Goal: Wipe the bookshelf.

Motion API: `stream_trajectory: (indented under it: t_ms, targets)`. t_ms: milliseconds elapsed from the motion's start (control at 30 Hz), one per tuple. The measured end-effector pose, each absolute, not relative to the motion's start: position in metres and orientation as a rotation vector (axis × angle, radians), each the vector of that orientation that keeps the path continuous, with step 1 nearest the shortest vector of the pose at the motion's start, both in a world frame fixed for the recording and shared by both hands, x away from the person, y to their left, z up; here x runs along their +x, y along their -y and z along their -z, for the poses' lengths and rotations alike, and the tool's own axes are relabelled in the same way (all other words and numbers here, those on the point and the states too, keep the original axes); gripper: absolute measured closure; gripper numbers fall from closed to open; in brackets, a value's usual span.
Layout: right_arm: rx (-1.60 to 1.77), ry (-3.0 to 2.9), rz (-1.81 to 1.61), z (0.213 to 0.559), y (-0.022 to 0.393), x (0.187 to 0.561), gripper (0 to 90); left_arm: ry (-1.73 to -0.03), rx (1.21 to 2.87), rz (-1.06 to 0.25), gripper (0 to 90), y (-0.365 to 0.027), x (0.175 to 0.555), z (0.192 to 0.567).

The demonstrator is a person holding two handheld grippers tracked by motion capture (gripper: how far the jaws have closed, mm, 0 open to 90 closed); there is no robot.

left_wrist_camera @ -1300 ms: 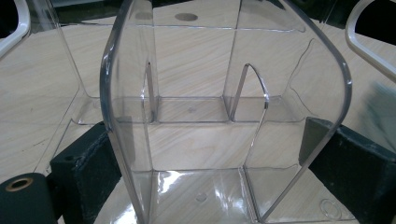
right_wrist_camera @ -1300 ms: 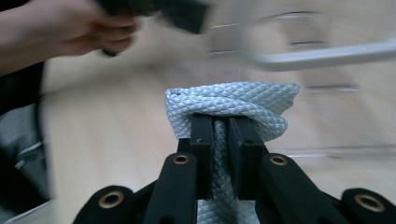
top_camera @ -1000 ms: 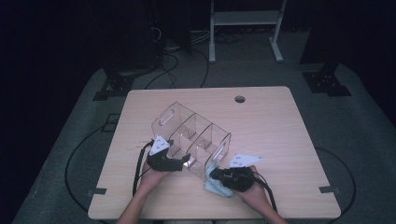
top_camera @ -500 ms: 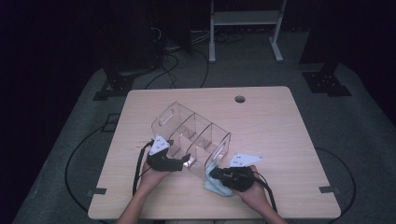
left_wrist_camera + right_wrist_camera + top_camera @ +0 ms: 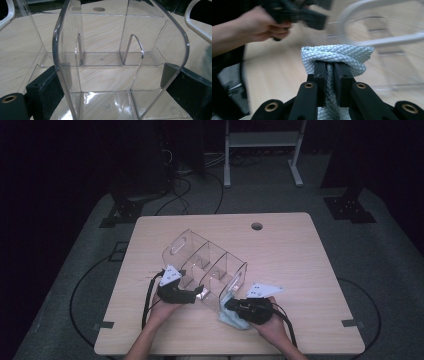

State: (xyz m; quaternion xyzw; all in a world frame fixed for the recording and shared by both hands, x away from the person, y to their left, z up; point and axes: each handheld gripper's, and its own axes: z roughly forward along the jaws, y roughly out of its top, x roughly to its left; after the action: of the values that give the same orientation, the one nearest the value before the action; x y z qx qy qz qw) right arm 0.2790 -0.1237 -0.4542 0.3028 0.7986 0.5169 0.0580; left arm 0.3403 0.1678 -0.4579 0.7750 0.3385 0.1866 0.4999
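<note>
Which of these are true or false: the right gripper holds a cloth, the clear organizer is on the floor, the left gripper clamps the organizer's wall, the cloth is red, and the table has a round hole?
1. The right gripper holds a cloth. True.
2. The clear organizer sits on the floor. False: it rests on the wooden table.
3. The left gripper has its jaws on either side of an organizer wall. True.
4. The cloth is red. False: it is pale blue-grey with a quilted pattern.
5. The table has a round hole near its far edge. True.
</note>
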Motion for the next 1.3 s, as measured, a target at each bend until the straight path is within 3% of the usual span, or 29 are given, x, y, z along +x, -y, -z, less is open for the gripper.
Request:
stream_trajectory:
  t_ms: [300, 500, 767, 1000, 1300]
  targets:
    - [1.005, -2.363, -1.535, 0.455, 0.138, 0.292, 80.9, -0.811, 1.881, -0.447, 6.0, -0.166, 0.34, 0.457]
    - [0.897, -2.424, -1.577, 0.452, 0.121, 0.275, 80.8, -0.805, 1.886, -0.436, 5.9, -0.17, 0.34, 0.457]
    - [1.012, -2.362, -1.532, 0.456, 0.14, 0.293, 80.9, -0.797, 1.887, -0.437, 6.0, -0.168, 0.34, 0.457]
    - [0.875, -2.43, -1.572, 0.45, 0.124, 0.276, 80.8, -0.791, 1.883, -0.42, 5.9, -0.172, 0.34, 0.457]
    - [1.06, -2.311, -1.518, 0.458, 0.152, 0.304, 80.9, -0.779, 1.892, -0.419, 5.7, -0.17, 0.34, 0.457]
